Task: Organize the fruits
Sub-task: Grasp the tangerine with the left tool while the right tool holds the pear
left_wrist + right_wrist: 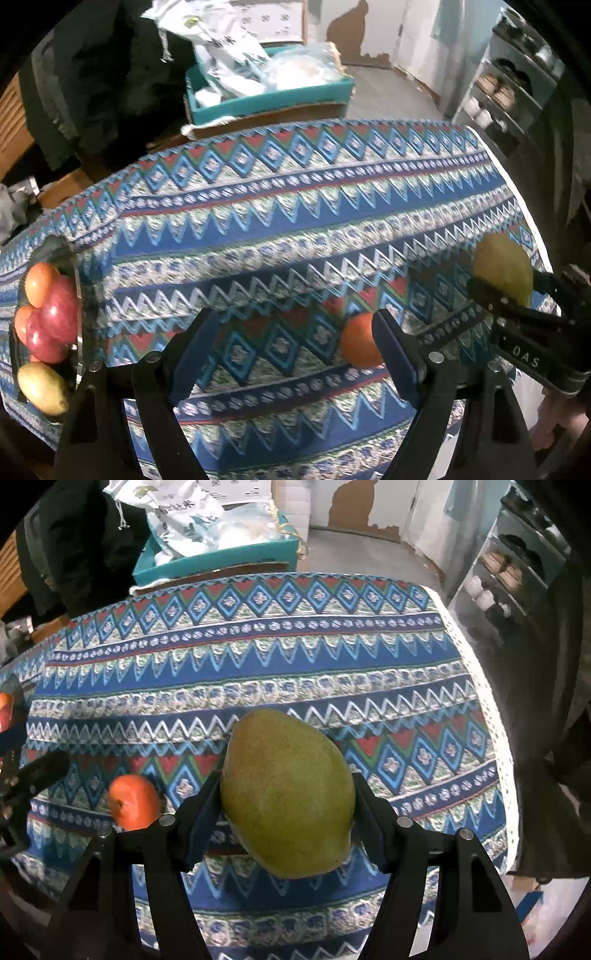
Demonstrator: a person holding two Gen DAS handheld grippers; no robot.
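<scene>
**Green mango gripped above the cloth, orange fruit left on the table**

Left wrist view: the left gripper (295, 354) points down at a table (532, 221) covered by a blue, red and white patterned tablecloth (280, 206). Its jaws stand wide apart with nothing between them. An orange fruit (358, 341) lies on the cloth, just beside the outer face of the right-hand finger and partly hidden by it. At the left edge sits a glass bowl (75, 266) holding red apples (55, 321), an orange-red fruit (38, 282) and a yellowish mango (40, 386). At the right edge the right gripper (517, 299) comes into view, blurred, with a green mango (502, 264) in its fingers. Beyond the table stands a teal box (273, 99) stuffed with white bags.

Right wrist view: the right gripper (288, 808) is clamped on the green mango (288, 794), one finger pressing each side of the fruit. The mango fills the middle of the frame, its long axis tilted, blunt end toward the camera, and hangs over the tablecloth (258, 657). The orange fruit (135, 801) rests on the cloth to the left of the fingers, apart from them. Part of the left gripper (33, 775) shows dark at the left edge; its jaws cannot be read here. A shelf (498, 576) with cups stands at the right.
</scene>
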